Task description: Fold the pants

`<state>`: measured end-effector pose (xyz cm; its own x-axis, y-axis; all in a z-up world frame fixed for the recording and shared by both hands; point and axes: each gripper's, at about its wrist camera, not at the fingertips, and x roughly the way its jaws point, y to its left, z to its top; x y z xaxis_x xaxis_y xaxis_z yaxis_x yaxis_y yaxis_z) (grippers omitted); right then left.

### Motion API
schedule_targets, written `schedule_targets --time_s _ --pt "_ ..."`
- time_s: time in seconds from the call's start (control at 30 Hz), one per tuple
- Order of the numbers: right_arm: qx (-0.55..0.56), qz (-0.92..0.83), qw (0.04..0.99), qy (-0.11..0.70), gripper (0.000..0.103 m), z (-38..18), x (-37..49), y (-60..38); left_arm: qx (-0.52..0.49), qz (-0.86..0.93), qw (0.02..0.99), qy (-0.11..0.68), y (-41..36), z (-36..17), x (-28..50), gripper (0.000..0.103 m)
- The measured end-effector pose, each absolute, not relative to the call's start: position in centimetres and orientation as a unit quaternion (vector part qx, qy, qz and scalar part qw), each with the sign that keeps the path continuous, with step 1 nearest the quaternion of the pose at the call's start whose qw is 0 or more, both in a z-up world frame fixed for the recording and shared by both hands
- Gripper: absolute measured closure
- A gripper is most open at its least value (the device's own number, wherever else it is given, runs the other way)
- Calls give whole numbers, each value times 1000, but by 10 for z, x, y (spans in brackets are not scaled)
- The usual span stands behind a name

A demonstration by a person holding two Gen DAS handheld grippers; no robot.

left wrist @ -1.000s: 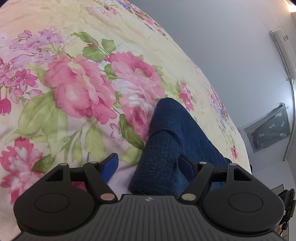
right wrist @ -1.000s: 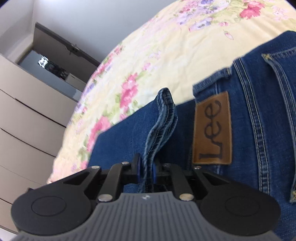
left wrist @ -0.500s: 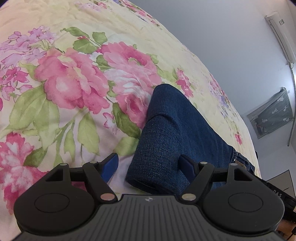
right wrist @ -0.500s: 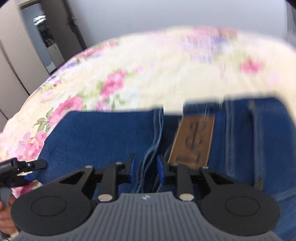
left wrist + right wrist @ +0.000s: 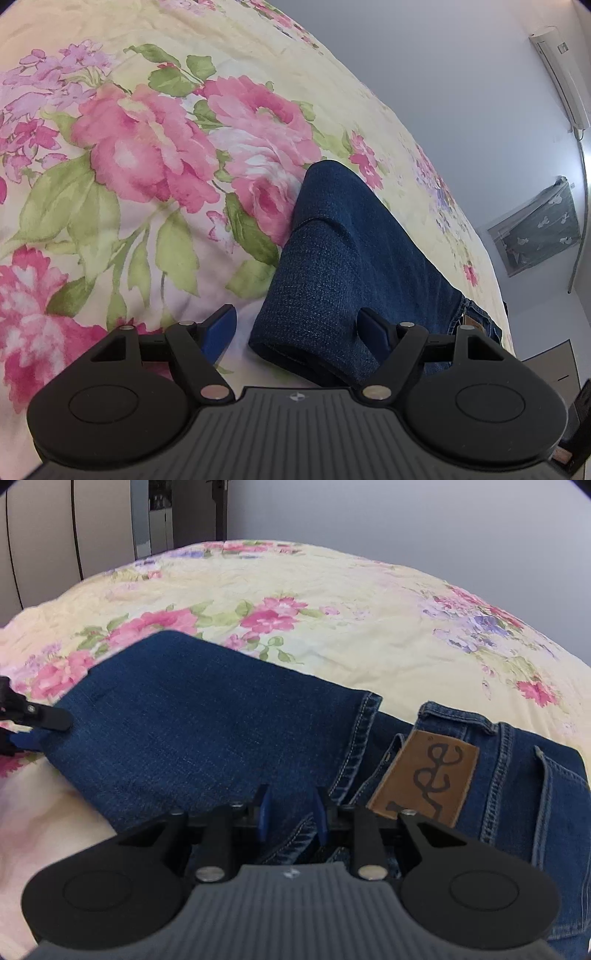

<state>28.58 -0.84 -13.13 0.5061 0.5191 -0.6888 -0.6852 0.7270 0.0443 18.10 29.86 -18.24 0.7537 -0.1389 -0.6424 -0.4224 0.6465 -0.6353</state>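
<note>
A flowered bed (image 5: 155, 155) carries the folded jeans (image 5: 207, 723), leather patch (image 5: 424, 775) at the near right. The left tongs (image 5: 299, 325) gape wide around the fold. The right tongs (image 5: 291, 812) stand released over the hem.

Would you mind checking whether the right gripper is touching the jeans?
Cannot tell. In the right wrist view the right gripper is partly open with the jeans hem between its fingers, but no clear contact or gap shows.

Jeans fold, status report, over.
Left gripper open at the fold edge. Right gripper open over the hem. Jeans folded on bedspread. Nothing in the way.
</note>
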Motion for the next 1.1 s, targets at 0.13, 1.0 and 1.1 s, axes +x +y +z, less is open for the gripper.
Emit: schedule_targets --time_s 0.13,1.0,1.1 --pt "-138 353 841 386 81 -150 263 -23 -415 83 839 342 296 -181 180 16" --pt "3 387 873 296 75 -130 234 -87 -408 111 849 318 283 -182 184 57" --pt "-25 407 867 286 75 -130 231 -71 -419 109 845 313 285 -178 182 65"
